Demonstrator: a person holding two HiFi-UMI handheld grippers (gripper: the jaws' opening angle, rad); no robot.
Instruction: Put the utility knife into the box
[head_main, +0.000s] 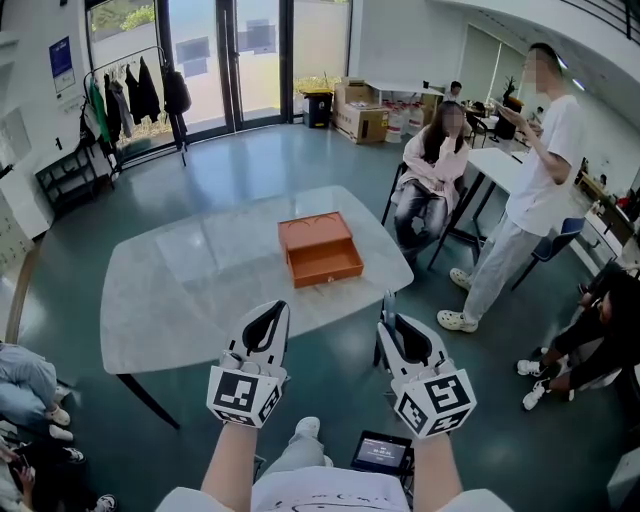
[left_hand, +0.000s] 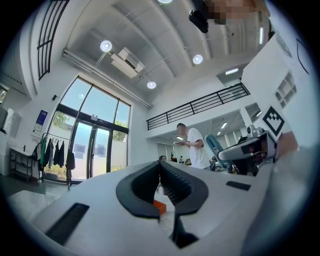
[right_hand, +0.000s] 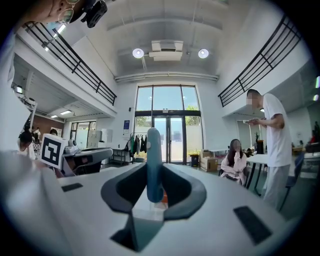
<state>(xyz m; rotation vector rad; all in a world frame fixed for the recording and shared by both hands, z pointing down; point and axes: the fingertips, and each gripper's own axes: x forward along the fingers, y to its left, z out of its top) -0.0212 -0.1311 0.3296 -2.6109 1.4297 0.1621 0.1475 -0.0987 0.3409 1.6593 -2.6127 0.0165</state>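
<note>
An orange box (head_main: 318, 250) with its drawer pulled open sits on the middle of the white marble table (head_main: 180, 285). My right gripper (head_main: 386, 322) hovers over the table's near edge, shut on a teal utility knife (right_hand: 154, 160) that stands upright between its jaws. The knife's tip (head_main: 388, 303) points toward the box. My left gripper (head_main: 279, 307) is level with it, to its left, shut and holding nothing. In the left gripper view the box (left_hand: 159, 205) peeks through below the closed jaws, and the right gripper (left_hand: 250, 150) shows with the knife (left_hand: 216, 145).
Beyond the table's right side a person in pink (head_main: 430, 165) sits at a white desk (head_main: 500, 165), and a person in a white shirt (head_main: 525, 180) stands beside it. Another person (head_main: 600, 330) sits at far right. A coat rack (head_main: 130, 95) and cardboard boxes (head_main: 360, 120) stand at the back.
</note>
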